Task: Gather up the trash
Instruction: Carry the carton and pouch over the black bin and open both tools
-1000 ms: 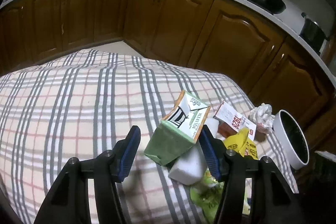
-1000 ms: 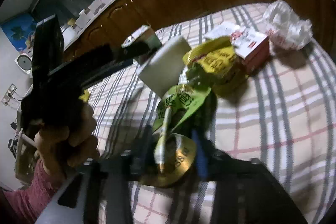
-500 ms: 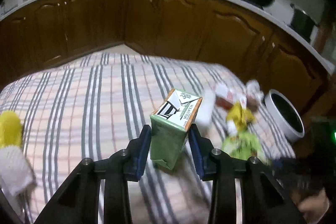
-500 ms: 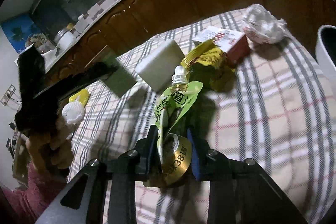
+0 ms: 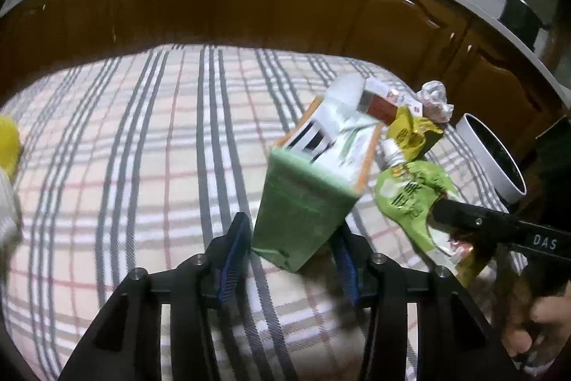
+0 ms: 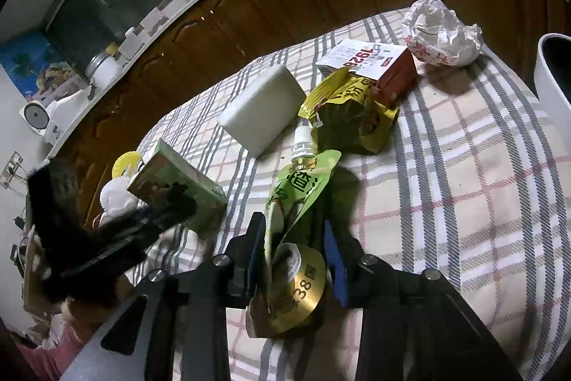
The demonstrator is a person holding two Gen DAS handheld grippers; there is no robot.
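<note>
Left of the green carton (image 5: 303, 202) the plaid tablecloth (image 5: 142, 149) lies open, while the white block (image 6: 262, 109), yellow wrapper (image 6: 351, 116) and red-and-white box (image 6: 378, 66) crowd the way toward the white bin (image 5: 489, 156).

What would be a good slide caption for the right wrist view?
Right gripper clamps a green spout pouch on the plaid tablecloth.

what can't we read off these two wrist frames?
- Bin contents: both views. Left wrist shows only a dark interior; right wrist cuts it at the frame edge.
- Green carton print: motion-blurred in left wrist; left gripper partly covers it in right wrist.
- Green pouch lower end: hidden between the right gripper fingers.
- Yellow and white item: cut by the left wrist edge, blurred.
</note>
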